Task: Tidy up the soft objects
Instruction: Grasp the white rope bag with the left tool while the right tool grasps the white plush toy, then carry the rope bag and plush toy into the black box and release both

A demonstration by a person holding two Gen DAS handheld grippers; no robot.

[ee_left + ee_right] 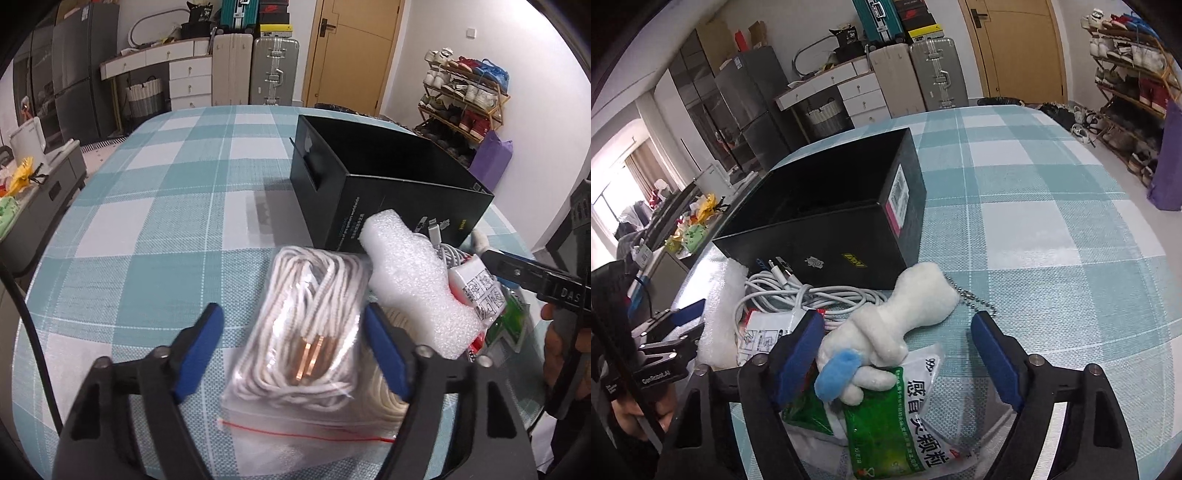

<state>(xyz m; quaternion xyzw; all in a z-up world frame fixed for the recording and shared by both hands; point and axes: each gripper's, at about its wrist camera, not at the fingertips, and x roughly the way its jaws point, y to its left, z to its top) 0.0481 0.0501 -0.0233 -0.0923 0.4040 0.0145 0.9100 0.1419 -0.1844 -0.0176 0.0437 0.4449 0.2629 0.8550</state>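
Note:
An open black box (388, 199) stands on the checked table; it also shows in the right wrist view (827, 225). My left gripper (295, 343) is open, its jaws on either side of a clear zip bag of white cord (306, 332). A white foam piece (410, 280) lies to its right. My right gripper (897, 350) is open over a white plush toy with a blue patch (886, 332), which lies on a green medicine packet (901, 417). A white charging cable (798, 299) lies by the box.
The teal and white checked tablecloth (166, 192) covers a round table. A small white labelled box (480, 291) sits beside the foam. Suitcases (273, 70), drawers, a door and a shoe rack (465, 99) stand behind. The right gripper's tip (517, 269) shows in the left wrist view.

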